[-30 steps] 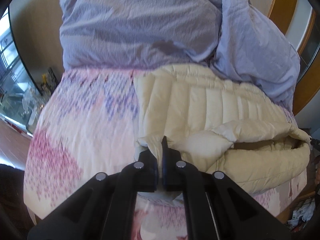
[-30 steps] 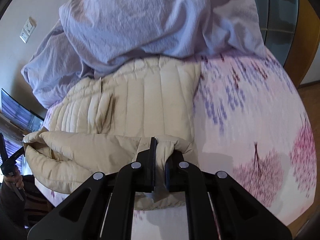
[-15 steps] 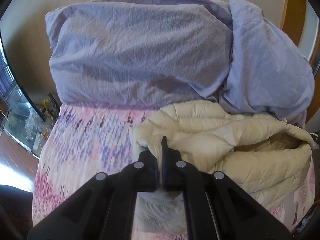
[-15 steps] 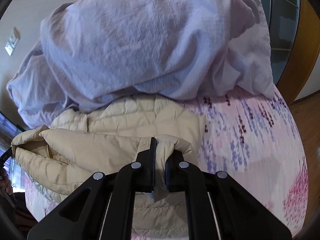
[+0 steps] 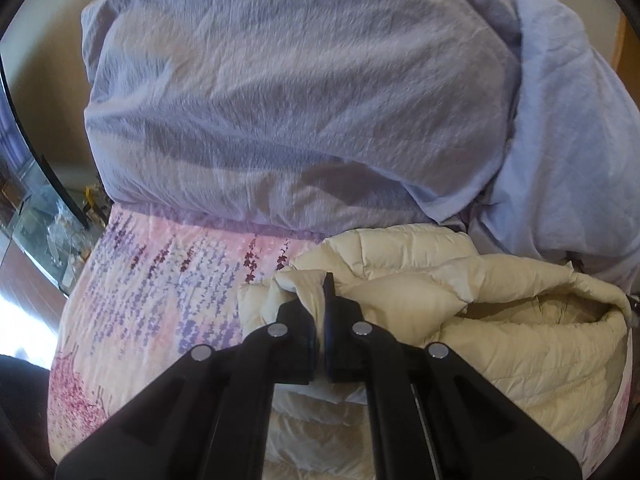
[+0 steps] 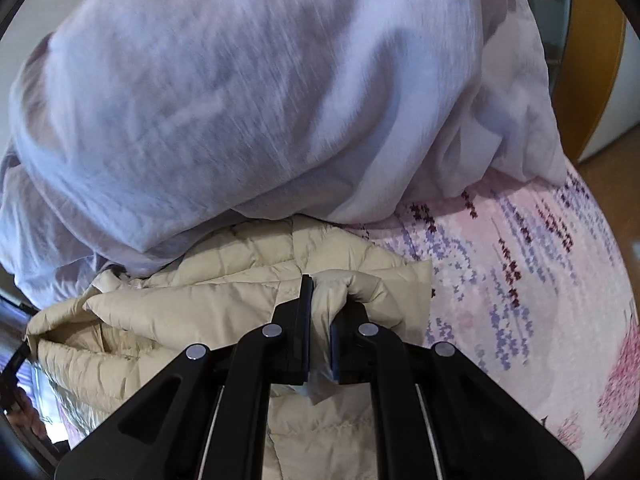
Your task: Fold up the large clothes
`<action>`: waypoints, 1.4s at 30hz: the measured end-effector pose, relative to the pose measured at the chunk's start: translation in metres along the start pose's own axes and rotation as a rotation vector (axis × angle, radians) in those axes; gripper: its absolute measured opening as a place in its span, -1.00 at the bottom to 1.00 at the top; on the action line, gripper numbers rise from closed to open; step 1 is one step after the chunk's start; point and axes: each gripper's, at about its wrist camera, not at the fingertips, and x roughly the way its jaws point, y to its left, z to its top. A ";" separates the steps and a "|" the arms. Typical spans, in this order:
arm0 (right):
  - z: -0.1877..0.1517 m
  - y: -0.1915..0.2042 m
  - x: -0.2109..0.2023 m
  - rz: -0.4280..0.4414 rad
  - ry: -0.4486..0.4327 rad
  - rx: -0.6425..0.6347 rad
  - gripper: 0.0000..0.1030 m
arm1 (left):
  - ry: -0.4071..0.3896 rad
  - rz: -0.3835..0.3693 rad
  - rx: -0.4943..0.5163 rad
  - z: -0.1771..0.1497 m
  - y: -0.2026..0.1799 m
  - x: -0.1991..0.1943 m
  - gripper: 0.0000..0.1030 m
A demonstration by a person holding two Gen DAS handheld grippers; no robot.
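Observation:
A cream quilted puffer jacket lies doubled over on a bed with a pink and purple flowered sheet. My left gripper is shut on a pinched fold at the jacket's left edge. In the right wrist view the same jacket shows, and my right gripper is shut on a bunched fold at its right edge. The lifted edge sits over the lower layer, close to the pile of bedding. The jacket's underside is hidden.
A big lavender duvet is heaped at the head of the bed and fills the far side in both views. A glass cabinet stands left of the bed. A wooden door frame is at the right.
Both grippers have carried the jacket's near edge away from me toward the lavender duvet, folding the jacket over itself. The duvet now looms larger and less of the jacket's flat back shows.

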 end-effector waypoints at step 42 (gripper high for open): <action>-0.081 0.054 0.048 -0.186 -0.086 -0.357 0.33 | 0.044 0.113 0.127 -0.068 -0.055 0.054 0.37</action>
